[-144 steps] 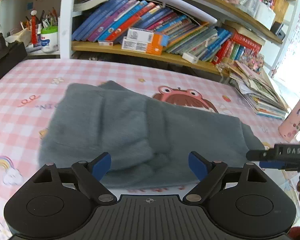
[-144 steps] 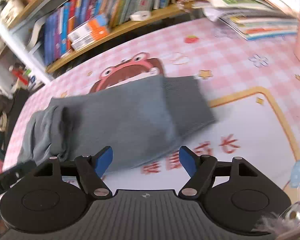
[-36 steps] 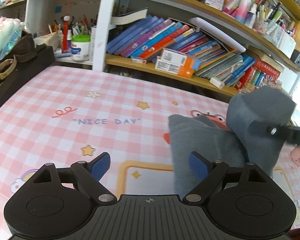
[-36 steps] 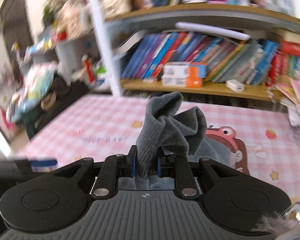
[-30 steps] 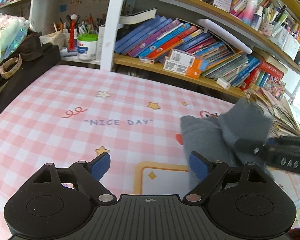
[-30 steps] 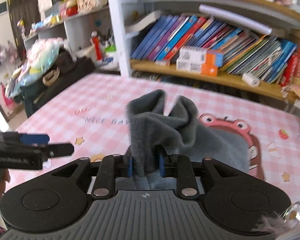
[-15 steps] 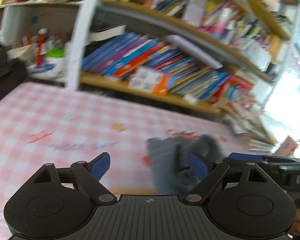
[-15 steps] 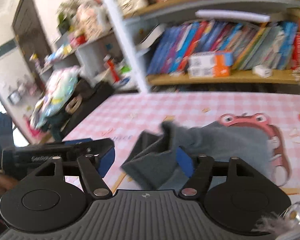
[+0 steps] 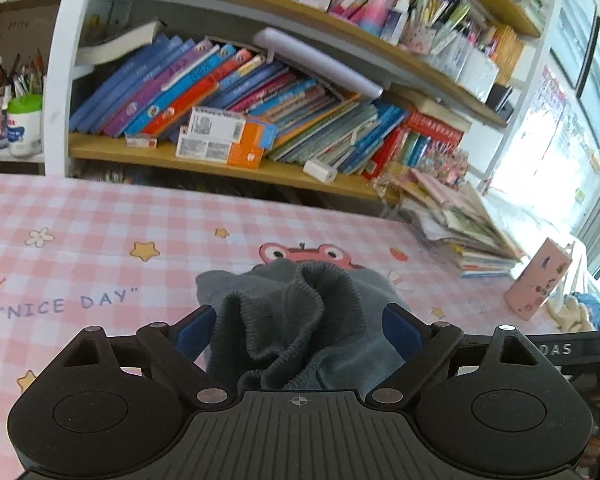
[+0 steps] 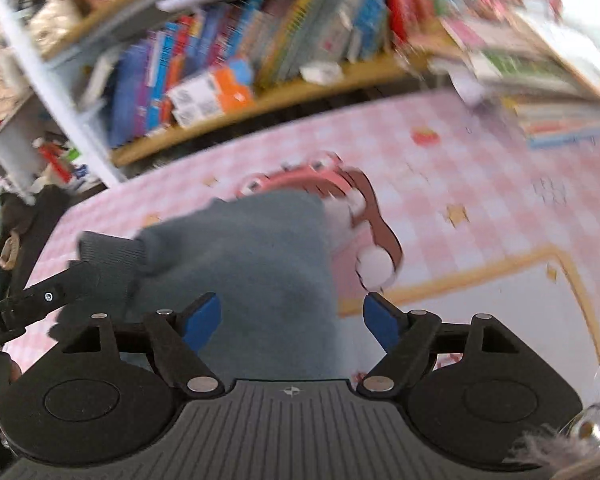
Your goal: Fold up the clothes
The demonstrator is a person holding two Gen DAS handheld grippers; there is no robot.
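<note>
1. Standing wide, the left gripper (image 9: 299, 326) fingers (image 9: 194, 330) flank a bunched, ribbed fold of the grey garment (image 9: 296, 320) (their blue pads do not press it); they are opening slightly.
2. The right gripper (image 10: 292, 318) fingers (image 10: 382, 322) are opening too, with the flat part of the garment beneath and between them, unpinched.
3. The garment lies on the pink checked bench (image 9: 100, 220), partly covering a red cartoon frog print (image 9: 300, 251).
4. Far behind stands a bookshelf (image 9: 220, 160); a stack of magazines (image 9: 460, 224) sits at the right.
</note>
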